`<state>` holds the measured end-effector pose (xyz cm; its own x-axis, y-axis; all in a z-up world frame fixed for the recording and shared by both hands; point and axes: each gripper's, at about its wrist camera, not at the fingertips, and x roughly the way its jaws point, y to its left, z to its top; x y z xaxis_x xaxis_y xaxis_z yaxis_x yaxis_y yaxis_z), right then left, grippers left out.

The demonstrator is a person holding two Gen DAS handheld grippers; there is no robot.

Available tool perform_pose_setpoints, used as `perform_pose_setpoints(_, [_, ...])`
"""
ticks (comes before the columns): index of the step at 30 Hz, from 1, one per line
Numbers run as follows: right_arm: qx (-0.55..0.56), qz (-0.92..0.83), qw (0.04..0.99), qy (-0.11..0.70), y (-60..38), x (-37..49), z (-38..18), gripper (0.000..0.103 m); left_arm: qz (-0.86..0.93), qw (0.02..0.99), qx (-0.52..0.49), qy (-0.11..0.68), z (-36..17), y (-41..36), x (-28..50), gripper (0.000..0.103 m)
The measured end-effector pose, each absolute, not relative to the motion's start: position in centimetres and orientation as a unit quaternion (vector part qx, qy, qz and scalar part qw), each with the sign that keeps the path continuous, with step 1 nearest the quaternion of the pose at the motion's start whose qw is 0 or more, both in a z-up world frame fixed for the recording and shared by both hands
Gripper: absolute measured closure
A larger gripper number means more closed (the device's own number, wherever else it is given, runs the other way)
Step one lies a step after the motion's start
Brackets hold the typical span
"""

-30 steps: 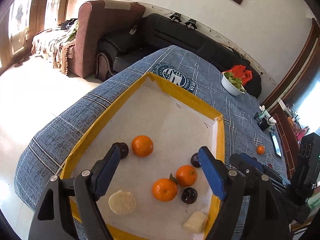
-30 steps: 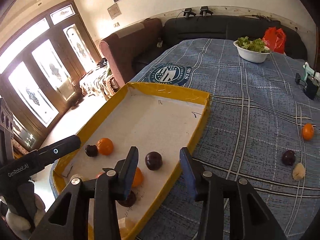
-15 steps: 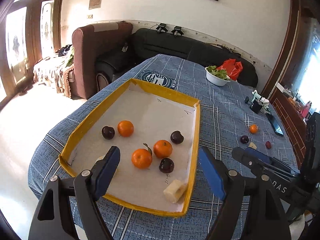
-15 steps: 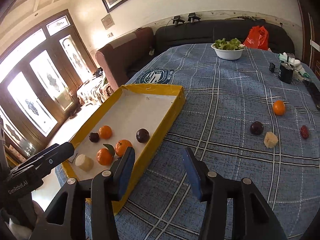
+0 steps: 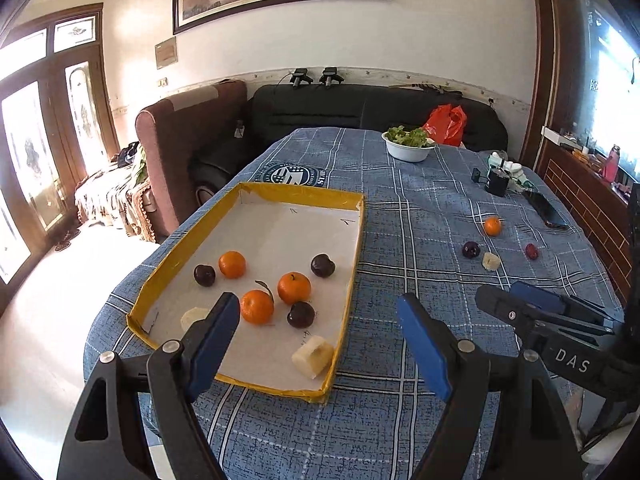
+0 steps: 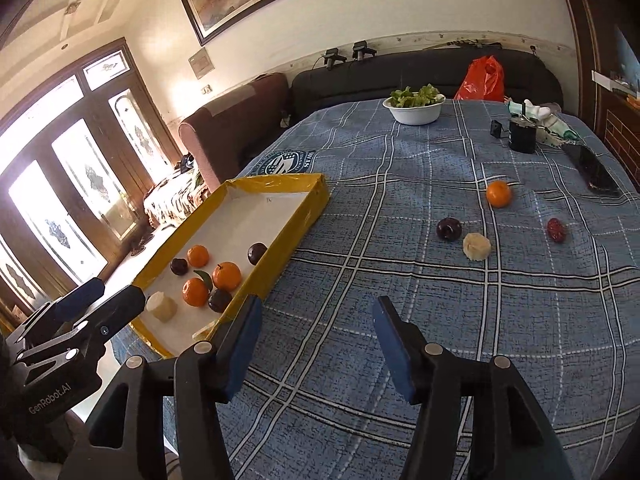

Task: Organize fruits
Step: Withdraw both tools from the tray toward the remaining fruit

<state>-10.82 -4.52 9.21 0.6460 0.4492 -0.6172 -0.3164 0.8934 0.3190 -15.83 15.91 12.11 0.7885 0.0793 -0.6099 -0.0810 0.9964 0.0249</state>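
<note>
Off my left hand-held gripper [image 5: 318, 322], whose jaws stand wide with nothing between them, sits the yellow-edged tray [image 5: 352, 264], just ahead and slightly left of its tips. In it I count three oranges [image 5: 295, 288], three dark plums [image 5: 301, 315] and two pale peeled chunks [image 5: 313, 357], all loose on the white floor. That side looks done for now, so I would keep this tool parked and out of the way. My right hand-held gripper [image 6: 316, 334] hangs over bare blue checked cloth on the tabletop [image 6: 400, 280]; its jaws have just been opening, and nothing sits between the pads. The fruit not yet sorted lies well ahead and right of it: a dark plum [image 6: 448, 229] with a pale chunk [image 6: 476, 246] just beside it, a lone orange [image 6: 499, 194] farther off, and a small red fruit [image 6: 556, 229] out to the far right. I judge the nearest pair the sensible next target. The plum is round and will roll, so I would come down from above, straddle it squarely, and keep the right pad clear of the chunk beside it before closing. The jaws look wide enough already. Then I would carry it low across to the tray and clear the near wall before letting go.
</note>
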Motion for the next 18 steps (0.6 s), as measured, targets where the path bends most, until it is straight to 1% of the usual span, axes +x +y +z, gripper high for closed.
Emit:
perform_pose_setpoints(10, [0.110, 0.186, 0.902, 0.372, -7.8, -10.1, 7.8, 0.039, 0.028, 0.941, 0.015, 0.336, 11.0, 14.0, -15.0, 0.022])
perform_pose_setpoints(18, [0.124, 0.137, 0.904, 0.384, -12.9, -8.6, 5.9, 0.039, -0.032, 0.929, -0.011, 0.369, 9.2, 13.2, -13.4, 0.022])
